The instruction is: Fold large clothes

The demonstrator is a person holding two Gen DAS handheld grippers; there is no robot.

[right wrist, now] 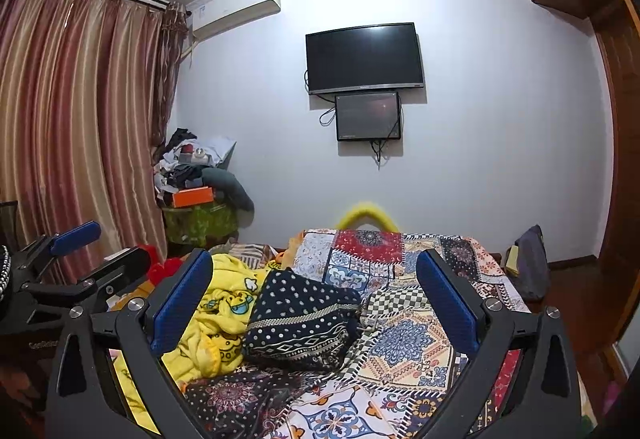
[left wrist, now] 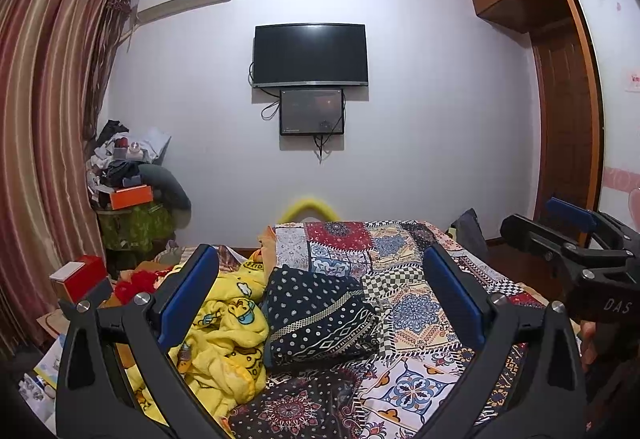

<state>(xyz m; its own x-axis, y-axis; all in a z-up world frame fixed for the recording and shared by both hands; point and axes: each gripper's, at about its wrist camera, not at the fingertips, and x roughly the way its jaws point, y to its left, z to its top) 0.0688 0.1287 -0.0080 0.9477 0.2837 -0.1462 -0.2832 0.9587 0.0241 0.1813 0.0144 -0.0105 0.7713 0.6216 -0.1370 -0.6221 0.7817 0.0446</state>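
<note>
- Both grippers hung over the bed (left wrist: 420,323) with jaws wide apart, nothing between them — left gripper (left wrist: 320,303), right gripper (right wrist: 316,303).
- Folded dark garment (left wrist: 316,319) lay on the patchwork cover, ahead of both.
- Yellow blanket (left wrist: 224,335) sat crumpled, touching the garment's left edge.
- TV (left wrist: 310,55) hung on the far wall.

— How did the left gripper (left wrist: 320,299) stand?
— Level, tipped slightly downward, its blue pads (left wrist: 188,291) spread wide with nothing pressed between them.
— And the right gripper (right wrist: 316,299)?
— The same: jaws wide apart, gripping nothing, alongside the left and pointing the same way.
</note>
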